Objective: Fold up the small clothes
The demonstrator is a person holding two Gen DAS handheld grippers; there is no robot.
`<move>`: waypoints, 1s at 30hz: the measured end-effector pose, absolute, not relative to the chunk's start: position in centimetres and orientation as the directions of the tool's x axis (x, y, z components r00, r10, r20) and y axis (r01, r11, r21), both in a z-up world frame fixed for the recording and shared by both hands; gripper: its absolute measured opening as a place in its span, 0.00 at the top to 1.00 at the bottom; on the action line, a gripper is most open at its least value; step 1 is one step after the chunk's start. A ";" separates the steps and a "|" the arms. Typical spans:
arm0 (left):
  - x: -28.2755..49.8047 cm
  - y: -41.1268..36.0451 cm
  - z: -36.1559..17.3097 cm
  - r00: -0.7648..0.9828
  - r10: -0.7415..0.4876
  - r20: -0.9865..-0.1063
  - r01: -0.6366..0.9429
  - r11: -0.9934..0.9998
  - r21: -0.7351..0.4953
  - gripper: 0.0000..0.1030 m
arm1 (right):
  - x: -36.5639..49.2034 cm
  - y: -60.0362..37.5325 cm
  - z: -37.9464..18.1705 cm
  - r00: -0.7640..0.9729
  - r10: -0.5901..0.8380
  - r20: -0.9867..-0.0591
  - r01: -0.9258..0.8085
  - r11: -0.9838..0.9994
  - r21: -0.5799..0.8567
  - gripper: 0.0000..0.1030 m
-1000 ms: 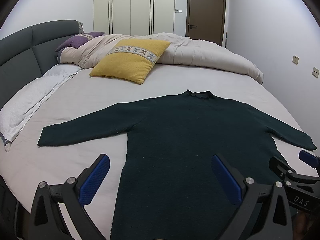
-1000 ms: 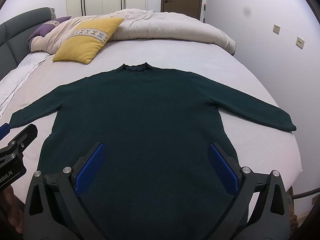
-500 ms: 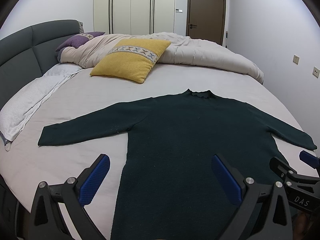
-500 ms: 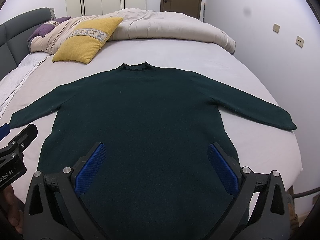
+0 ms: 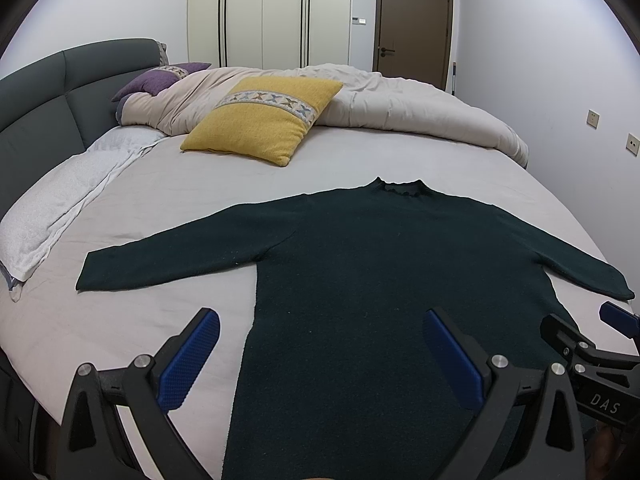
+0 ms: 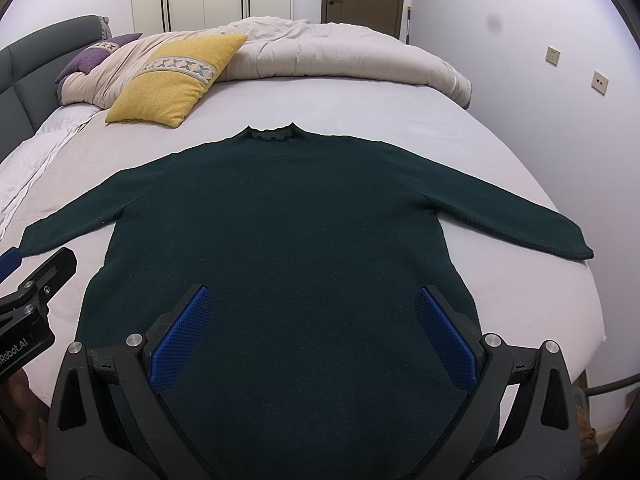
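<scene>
On the bed (image 5: pixel 208 216) a dark green sweater (image 5: pixel 360 280) is laid out flat, front side down or up I honestly can't tell, collar pointing to 12 o'clock and hem toward the cameras at 6. Both sleeves are spread out, one toward 9 o'clock and the other toward 3, the right cuff close to the mattress edge in the right wrist view.

Left gripper (image 5: pixel 320 350) hangs over the lower left part of the sweater with its blue pads (image 5: pixel 188 358) wide apart, one pad over the bare sheet and the other over the knit, nothing between them. Right gripper (image 6: pixel 314 334) is the same deal: pads (image 6: pixel 180 340) spread wide, both over the sweater's lower body, not pinching any fabric. Each tool shows up at the edge of the other's view, right one at about 4 o'clock from the left camera, left one at about 8 o'clock from the right camera.

Compared with a second ago and half a second ago, pretty much nothing has changed. Sweater is in the same spot with the same outline, both grippers are just as wide, and the views are barely shifted if at all.

Further back at 11 o'clock there's a yellow pillow (image 5: pixel 264 120) leaning on a rumpled beige duvet (image 5: pixel 400 108), with a purple pillow (image 5: pixel 160 82) by the grey headboard (image 5: pixel 48 120).
</scene>
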State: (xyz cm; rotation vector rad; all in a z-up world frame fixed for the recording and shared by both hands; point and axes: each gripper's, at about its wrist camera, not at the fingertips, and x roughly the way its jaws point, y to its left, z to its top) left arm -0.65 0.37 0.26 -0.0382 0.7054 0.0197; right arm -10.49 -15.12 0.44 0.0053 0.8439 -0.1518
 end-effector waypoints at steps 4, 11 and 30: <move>-0.6 0.3 0.2 0.761 0.006 -0.649 -0.031 0.999 -0.027 0.00 | -10.5 -15.1 0.4 0.654 -0.131 -0.745 0.135 0.989 -0.055 0.00; -0.6 0.3 0.2 0.760 0.006 -0.649 -0.031 0.999 -0.027 0.00 | -10.5 -15.1 0.4 0.655 -0.132 -0.744 0.136 0.989 -0.056 0.00; -0.7 0.4 0.2 0.759 0.004 -0.651 -0.031 0.999 -0.030 0.00 | -10.6 -14.9 0.2 0.651 -0.132 -0.747 0.135 0.989 -0.057 0.00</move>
